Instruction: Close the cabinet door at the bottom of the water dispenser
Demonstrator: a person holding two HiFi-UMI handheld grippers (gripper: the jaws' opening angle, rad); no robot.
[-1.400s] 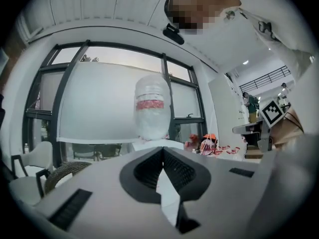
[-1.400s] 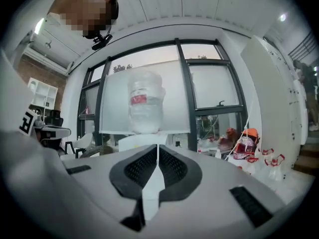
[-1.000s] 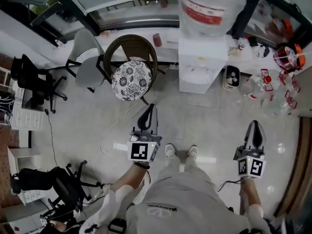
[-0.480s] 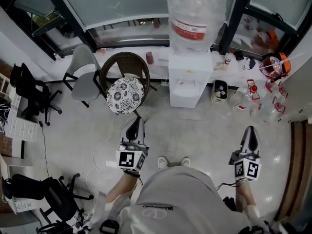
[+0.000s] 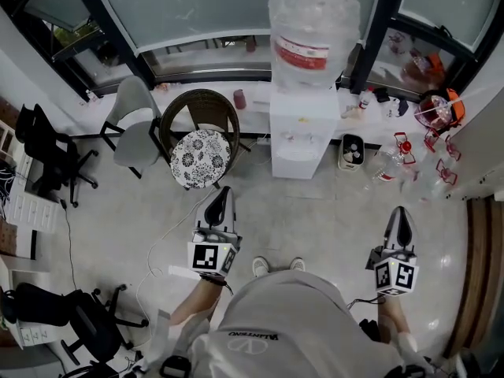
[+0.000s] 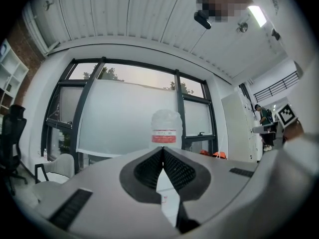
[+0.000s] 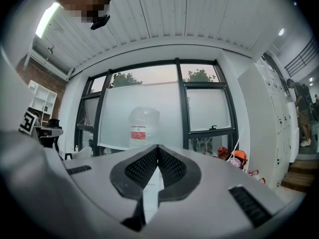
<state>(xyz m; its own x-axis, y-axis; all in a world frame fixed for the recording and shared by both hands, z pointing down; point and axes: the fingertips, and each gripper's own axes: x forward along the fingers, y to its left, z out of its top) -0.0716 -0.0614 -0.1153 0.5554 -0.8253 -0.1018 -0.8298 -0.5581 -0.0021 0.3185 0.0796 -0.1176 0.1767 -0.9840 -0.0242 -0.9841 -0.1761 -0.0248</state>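
A white water dispenser with a large clear bottle on top stands against the window, well ahead of me. From the head view I cannot tell how its bottom cabinet door stands. My left gripper is shut and empty, held level over the floor, short of the dispenser and to its left. My right gripper is also shut and empty, to the dispenser's right and nearer me. The bottle shows above the left gripper's tips, and the bottle appears left of the right gripper's tips.
A wicker chair with a patterned cushion and a grey chair stand left of the dispenser. A small bin and loose bottles lie to its right. Black office chairs are at the left. A white cable runs across the floor.
The head view has drawn back from the dispenser, which now sits higher and smaller in the picture. Both grippers have risen a little and stay shut.
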